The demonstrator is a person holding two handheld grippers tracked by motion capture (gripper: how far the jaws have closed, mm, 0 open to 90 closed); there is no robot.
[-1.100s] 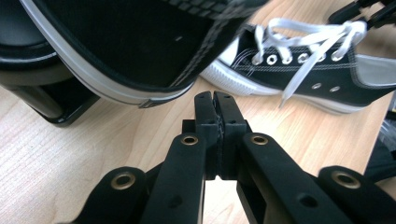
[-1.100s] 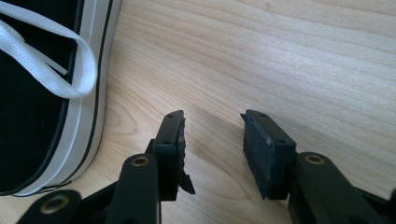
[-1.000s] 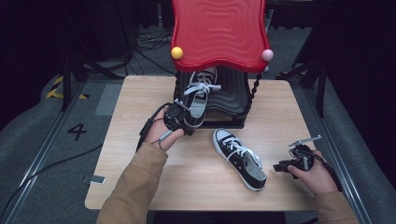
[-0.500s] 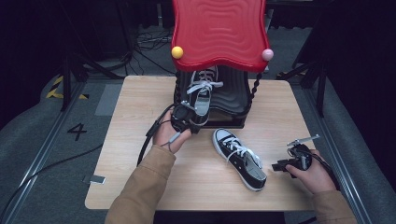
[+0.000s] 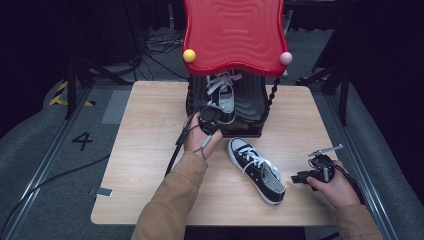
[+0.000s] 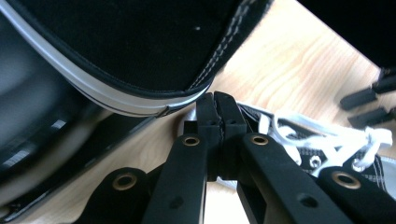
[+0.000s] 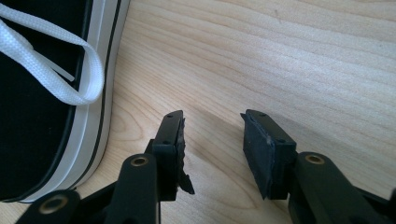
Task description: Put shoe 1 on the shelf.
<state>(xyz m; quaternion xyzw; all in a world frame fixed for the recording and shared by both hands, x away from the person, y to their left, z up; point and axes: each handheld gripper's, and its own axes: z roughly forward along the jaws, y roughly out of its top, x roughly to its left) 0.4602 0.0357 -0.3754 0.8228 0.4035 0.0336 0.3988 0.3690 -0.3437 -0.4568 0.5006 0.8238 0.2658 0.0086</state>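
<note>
Sneakers of black canvas with white laces and white rubber soles are the things in hand, 2 of them. 1 sneaker on the rack (image 5: pixel 223 97) sits on the lower tier of a black shoe rack (image 5: pixel 252 107) under a wavy red plastic top shelf (image 5: pixel 234 32), toe pointing away from the person. The left gripper (image 5: pixel 210 120) is at its heel, its fingers (image 6: pixel 205 114) pressed together just beside the heel's white sole edge; whether anything is pinched between them I cannot tell. The other sneaker (image 5: pixel 256 169) lies on the pale wooden bench (image 5: pixel 150 135), between both hands. The right gripper (image 5: pixel 305 176) rests near its heel end, fingers (image 7: pixel 173 135) apart with only bare wood between them.
</note>
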